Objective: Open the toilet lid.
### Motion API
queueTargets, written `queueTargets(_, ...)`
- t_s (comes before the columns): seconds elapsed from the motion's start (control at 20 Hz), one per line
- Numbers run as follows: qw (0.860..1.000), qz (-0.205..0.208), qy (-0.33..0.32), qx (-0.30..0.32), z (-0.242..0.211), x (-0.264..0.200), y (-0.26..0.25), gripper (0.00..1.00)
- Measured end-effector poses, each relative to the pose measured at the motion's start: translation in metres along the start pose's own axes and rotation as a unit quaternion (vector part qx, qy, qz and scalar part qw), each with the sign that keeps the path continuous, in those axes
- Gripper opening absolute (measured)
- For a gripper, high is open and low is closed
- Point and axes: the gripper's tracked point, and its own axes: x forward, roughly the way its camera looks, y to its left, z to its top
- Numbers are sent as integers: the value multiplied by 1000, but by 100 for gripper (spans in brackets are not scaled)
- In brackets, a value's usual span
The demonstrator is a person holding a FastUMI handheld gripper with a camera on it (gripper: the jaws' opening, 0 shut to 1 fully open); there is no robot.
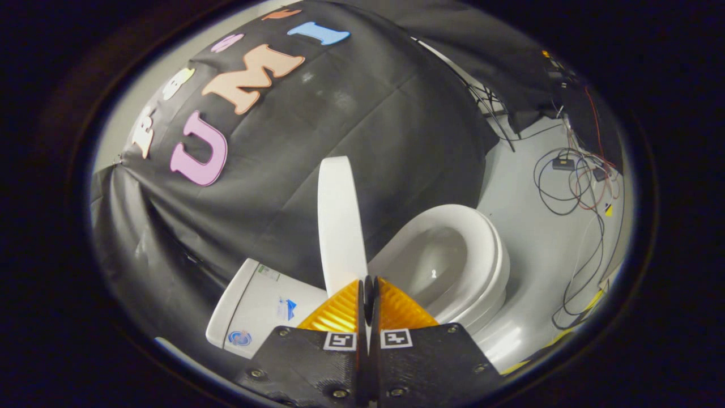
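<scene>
Gripper view: tool (369, 283) fingers closed together, nothing held. Toilet lid (338, 218) stands raised just ahead of the tips, between tank (255, 309) and open bowl (447, 255). Risk: lid looks near-vertical, could drop back shut if not leaning on tank

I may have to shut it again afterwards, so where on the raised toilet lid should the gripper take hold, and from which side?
Best guess: the free top edge of the lid, approached from the open bowl side. The lid stands upright just beyond the gripper, edge-on and thin enough to pinch; its lower end sits hinged beside the tank, where little leverage is likely. The fingers are closed together now, so they must open first.
</scene>
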Motion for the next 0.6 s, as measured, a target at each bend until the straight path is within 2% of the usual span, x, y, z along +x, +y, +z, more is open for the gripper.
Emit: queueTargets(0.6,997,13,-6,-76,-9,-11,54,2)
